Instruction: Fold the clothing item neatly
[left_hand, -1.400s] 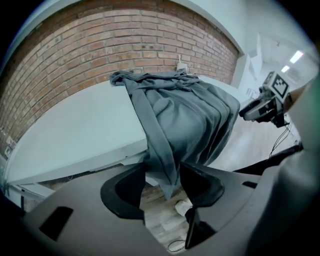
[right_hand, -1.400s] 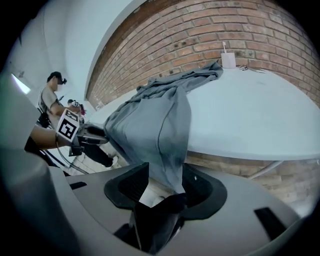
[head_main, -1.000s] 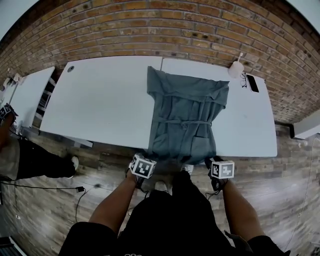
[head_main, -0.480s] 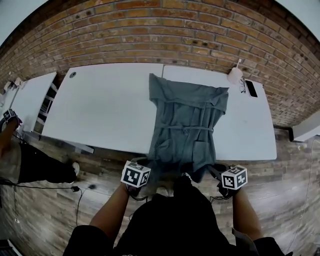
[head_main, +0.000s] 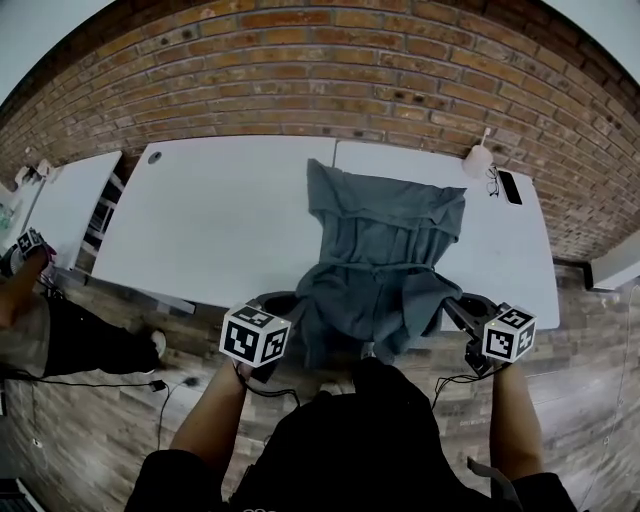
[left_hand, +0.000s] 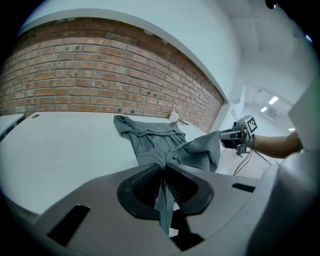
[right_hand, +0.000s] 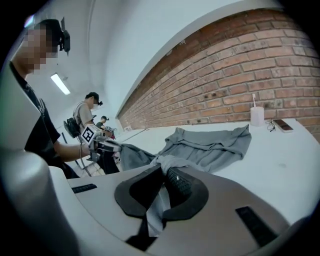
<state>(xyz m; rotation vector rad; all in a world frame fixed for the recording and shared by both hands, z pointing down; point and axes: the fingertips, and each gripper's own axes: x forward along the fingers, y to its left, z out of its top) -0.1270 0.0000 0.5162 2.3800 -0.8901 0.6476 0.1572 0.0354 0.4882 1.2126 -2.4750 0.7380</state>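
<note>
Two grippers share one garment. My left gripper (left_hand: 163, 169) has its fingers (left_hand: 145, 184) clamped on one near corner of the grey garment (head_main: 385, 235). My right gripper (right_hand: 164, 176), whose fingers (right_hand: 183, 183) have just been closing, pinches the other near corner, with fabric between them. The near hem hangs raised off the front edge of the counter (head_main: 220, 210), and the far half lies flat on the counter. One container shows: a white cup (head_main: 474, 160) at the far right by the brick wall (head_main: 300, 60), with a thin stick standing in it. Spectacles (head_main: 492, 180) and a dark phone (head_main: 508, 187) lie just beside it.
</note>
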